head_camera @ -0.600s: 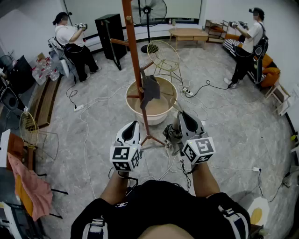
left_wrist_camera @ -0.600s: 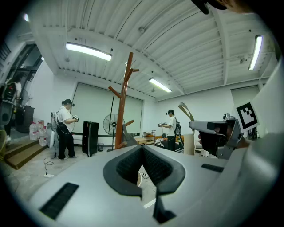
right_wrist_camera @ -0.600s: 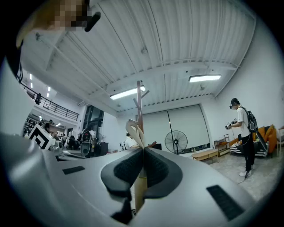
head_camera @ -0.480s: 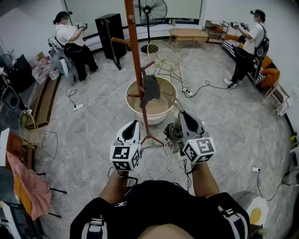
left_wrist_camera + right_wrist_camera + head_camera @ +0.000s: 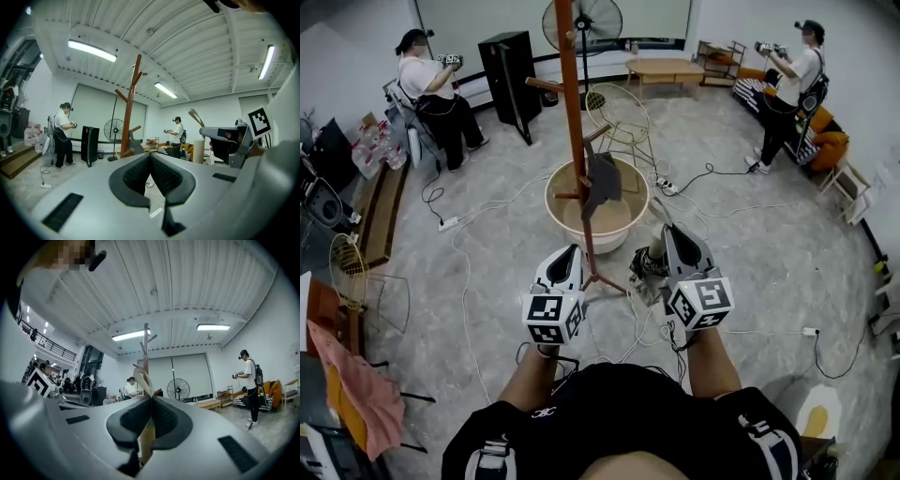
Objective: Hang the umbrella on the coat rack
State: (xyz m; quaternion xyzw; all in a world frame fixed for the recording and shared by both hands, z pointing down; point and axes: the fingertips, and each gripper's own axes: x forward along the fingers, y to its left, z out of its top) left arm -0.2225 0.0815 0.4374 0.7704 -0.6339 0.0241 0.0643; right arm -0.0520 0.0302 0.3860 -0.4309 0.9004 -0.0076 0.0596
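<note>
The wooden coat rack (image 5: 575, 131) stands straight ahead, its foot beside a beige tub; a dark grey cloth (image 5: 602, 181) hangs from one peg. The rack also shows in the left gripper view (image 5: 128, 119) and behind the jaws in the right gripper view (image 5: 146, 341). My right gripper (image 5: 671, 232) is shut on the umbrella's tan curved handle (image 5: 143, 380). The umbrella's dark folded canopy (image 5: 644, 266) hangs below it. My left gripper (image 5: 567, 253) is to the left of the rack's foot, shut with nothing in it (image 5: 150, 157).
A round beige tub (image 5: 558, 183) sits behind the rack's foot, with a wire chair (image 5: 619, 105) beyond it. Cables (image 5: 478, 234) trail over the floor. Two people with grippers stand at the far left (image 5: 427, 89) and far right (image 5: 787, 89). A fan (image 5: 586, 19) and a black cabinet (image 5: 508, 70) line the back.
The head view has shifted a little, so the room sits slightly lower and further left in the frame. Both grippers keep their places and stay shut.
</note>
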